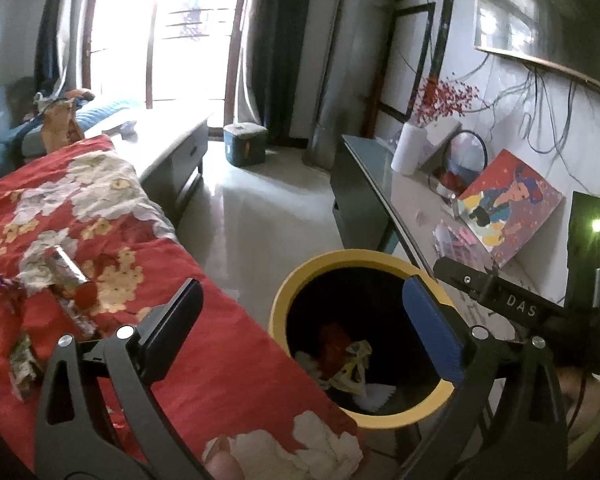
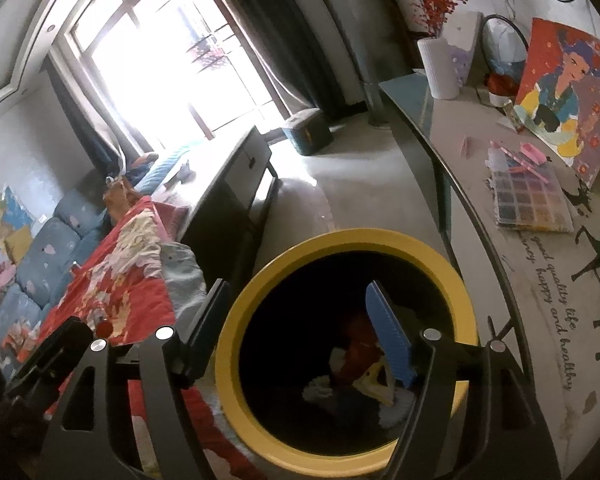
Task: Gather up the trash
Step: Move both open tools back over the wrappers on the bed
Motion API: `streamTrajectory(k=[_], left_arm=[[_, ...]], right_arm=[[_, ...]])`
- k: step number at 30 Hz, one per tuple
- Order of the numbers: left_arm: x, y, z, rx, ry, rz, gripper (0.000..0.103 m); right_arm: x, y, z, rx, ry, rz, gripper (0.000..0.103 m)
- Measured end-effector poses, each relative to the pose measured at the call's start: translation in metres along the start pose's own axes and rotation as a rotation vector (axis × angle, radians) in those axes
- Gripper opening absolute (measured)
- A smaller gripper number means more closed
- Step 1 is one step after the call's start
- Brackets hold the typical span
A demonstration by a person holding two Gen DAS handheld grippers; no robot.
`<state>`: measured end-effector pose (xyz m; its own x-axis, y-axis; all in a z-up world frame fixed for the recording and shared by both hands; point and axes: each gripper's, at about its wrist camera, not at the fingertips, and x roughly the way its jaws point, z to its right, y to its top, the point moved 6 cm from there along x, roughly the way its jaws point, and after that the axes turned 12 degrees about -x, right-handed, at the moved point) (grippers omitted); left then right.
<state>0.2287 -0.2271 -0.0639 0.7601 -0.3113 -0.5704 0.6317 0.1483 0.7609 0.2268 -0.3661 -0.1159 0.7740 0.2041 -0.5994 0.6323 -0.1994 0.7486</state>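
Note:
A black bin with a yellow rim (image 1: 296,280) stands on the floor between the red flowered quilt (image 1: 220,360) and a side table. Inside lie red and yellow wrappers (image 1: 348,356) and white tissue. My left gripper (image 1: 304,292) hangs open and empty over the bin's near edge. My right gripper (image 2: 298,292) is open and empty above the bin's yellow rim (image 2: 340,240), over the crumpled wrappers (image 2: 360,344). On the quilt lie a silver foil wrapper (image 1: 66,268), a red cap (image 1: 86,296), a purple wrapper (image 1: 4,284) and a green-silver wrapper (image 1: 22,360).
The side table (image 2: 540,280) to the right of the bin carries a painting (image 2: 564,92), a white vase (image 2: 440,68) and a bead box (image 2: 528,204). A low cabinet (image 1: 180,148), a teal box (image 1: 246,144) on the floor and a blue sofa (image 2: 48,256) lie farther off.

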Motion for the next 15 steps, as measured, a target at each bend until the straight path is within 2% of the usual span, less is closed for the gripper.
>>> streamTrajectory(k=[15], left_arm=[[-0.046, 0.018, -0.053, -0.075, 0.083, 0.114, 0.092]], right_arm=[[-0.015, 0.004, -0.056, -0.093, 0.042, 0.032, 0.077]])
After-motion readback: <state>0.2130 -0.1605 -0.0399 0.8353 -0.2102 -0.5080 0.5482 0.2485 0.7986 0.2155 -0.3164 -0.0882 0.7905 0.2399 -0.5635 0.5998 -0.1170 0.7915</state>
